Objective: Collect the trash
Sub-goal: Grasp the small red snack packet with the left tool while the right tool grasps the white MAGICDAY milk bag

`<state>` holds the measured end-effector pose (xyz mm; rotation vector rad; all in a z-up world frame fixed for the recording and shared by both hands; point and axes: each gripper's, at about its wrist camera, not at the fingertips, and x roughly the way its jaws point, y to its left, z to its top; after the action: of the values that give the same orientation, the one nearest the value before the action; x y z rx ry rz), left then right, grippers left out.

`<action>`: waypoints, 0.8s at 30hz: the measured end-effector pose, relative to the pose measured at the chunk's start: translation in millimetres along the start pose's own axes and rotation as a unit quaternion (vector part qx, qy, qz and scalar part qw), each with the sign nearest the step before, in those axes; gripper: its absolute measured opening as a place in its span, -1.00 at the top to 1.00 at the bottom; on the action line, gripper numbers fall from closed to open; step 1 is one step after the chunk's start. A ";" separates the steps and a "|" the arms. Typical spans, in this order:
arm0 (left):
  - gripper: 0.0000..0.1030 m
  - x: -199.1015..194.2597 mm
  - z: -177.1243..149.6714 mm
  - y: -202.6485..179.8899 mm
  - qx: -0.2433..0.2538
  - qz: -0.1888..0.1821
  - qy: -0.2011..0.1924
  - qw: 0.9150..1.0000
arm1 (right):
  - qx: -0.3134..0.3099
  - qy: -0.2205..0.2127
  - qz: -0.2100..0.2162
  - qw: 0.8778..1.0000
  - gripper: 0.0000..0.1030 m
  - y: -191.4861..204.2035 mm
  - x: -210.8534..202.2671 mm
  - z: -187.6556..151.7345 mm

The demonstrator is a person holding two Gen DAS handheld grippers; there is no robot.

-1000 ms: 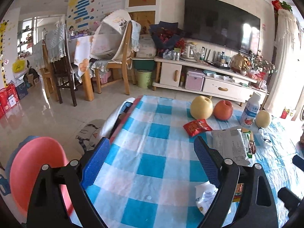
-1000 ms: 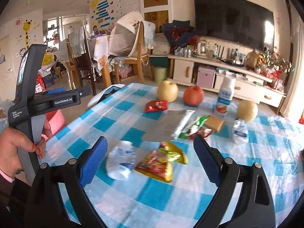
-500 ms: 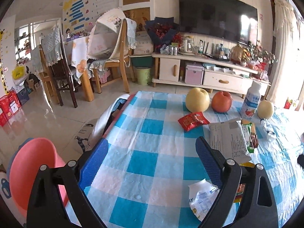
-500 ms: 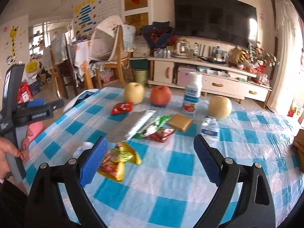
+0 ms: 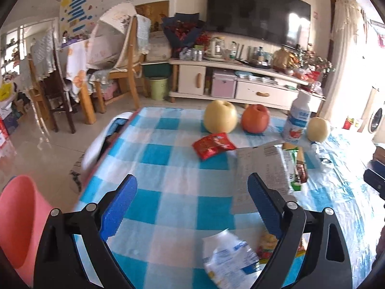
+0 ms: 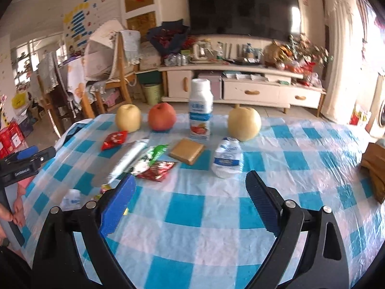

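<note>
Trash lies on a blue checked tablecloth [image 6: 192,212]: a red snack packet [image 5: 213,144] [image 6: 114,139], a paper receipt [image 5: 261,166], green and red wrappers [image 6: 156,163], a brown packet [image 6: 186,150], and crumpled white-blue wrappers [image 6: 227,160] [image 5: 231,260]. My left gripper [image 5: 192,202] is open and empty above the table's left part, the crumpled wrapper low between its fingers. My right gripper [image 6: 190,200] is open and empty over the table's middle, just short of the wrappers.
Two yellow pears [image 6: 244,124] [image 6: 127,118], a red apple [image 6: 161,116] and a milk bottle [image 6: 199,110] stand at the table's far edge. A pink bin [image 5: 19,219] sits on the floor at left. Chairs, a TV cabinet and a green bin [image 5: 157,88] stand beyond.
Both grippers have moved forward and rightward over the table. The right view has swung from the near-left wrappers toward the table's middle. Both stay open.
</note>
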<state>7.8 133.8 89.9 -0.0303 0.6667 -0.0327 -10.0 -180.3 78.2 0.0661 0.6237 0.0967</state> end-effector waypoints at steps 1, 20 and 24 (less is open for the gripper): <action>-0.79 3.5 1.4 -2.7 0.000 -0.007 0.002 1.000 | 0.008 0.004 0.000 1.000 -0.81 -5.4 3.8 0.6; -0.79 149.4 57.2 -28.1 -0.059 -0.027 0.120 0.991 | 0.062 0.067 -0.014 0.996 -0.81 -59.0 82.3 -1.1; -0.79 175.3 58.8 -22.2 -0.090 -0.018 0.144 0.985 | 0.074 0.078 -0.001 0.994 -0.81 -69.8 102.1 2.0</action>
<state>181.4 105.7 28.6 -0.2162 0.9579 -0.0120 78.5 -238.5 14.3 0.2021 0.7863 0.0541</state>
